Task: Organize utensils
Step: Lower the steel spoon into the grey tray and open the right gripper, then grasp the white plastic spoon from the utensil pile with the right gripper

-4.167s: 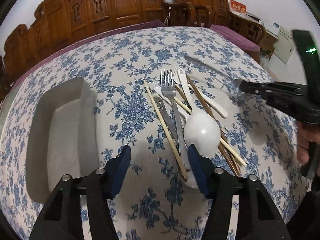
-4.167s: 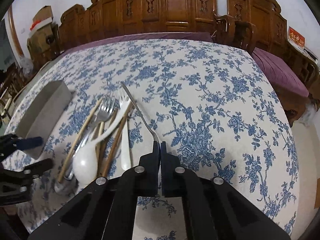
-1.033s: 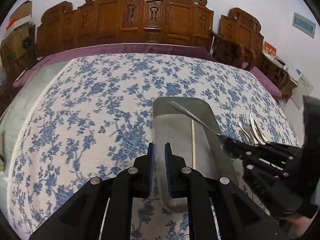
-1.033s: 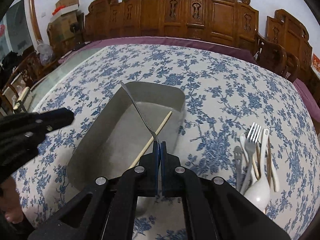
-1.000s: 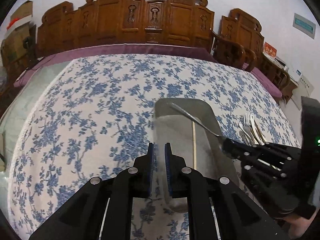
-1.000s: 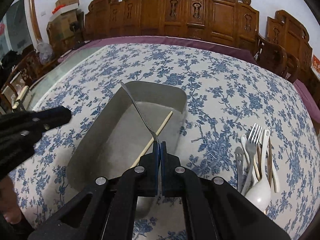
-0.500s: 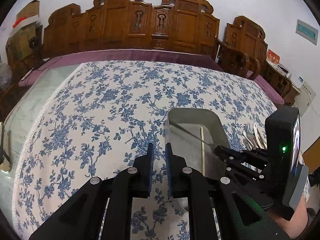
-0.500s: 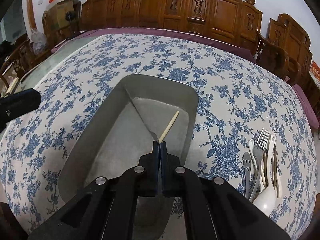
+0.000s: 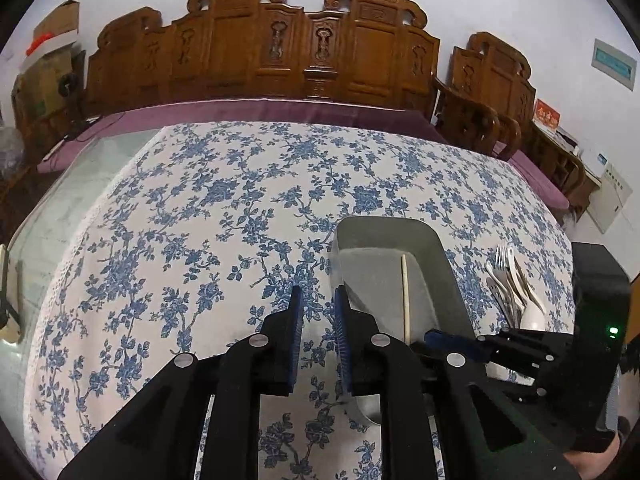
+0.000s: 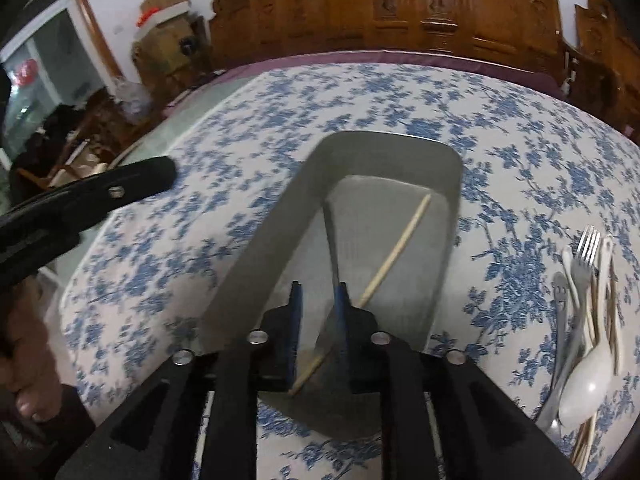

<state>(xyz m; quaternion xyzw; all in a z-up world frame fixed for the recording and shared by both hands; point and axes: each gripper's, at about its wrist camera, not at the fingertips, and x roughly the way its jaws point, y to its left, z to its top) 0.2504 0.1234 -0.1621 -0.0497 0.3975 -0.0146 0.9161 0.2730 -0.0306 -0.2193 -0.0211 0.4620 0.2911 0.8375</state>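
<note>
The right tongs (image 10: 318, 298) hover over the near end of the grey tray (image 10: 264, 240), released, with a clear gap between the blue pads and nothing gripped. A knife (image 10: 331, 240) lies in the tray, its thin blade running toward 12 o'clock and its handle end showing between the fingers. A chopstick (image 10: 394, 254) lies beside it, slanting toward 1 o'clock. At 3 o'clock on the worktop (image 10: 248, 120) sits the pile: a fork (image 10: 585, 254), a white spoon (image 10: 582, 388) and more chopsticks. The left tongs (image 9: 316, 318) are also released and empty, over the cloth just at 9 o'clock of the tray (image 9: 440, 258).
</note>
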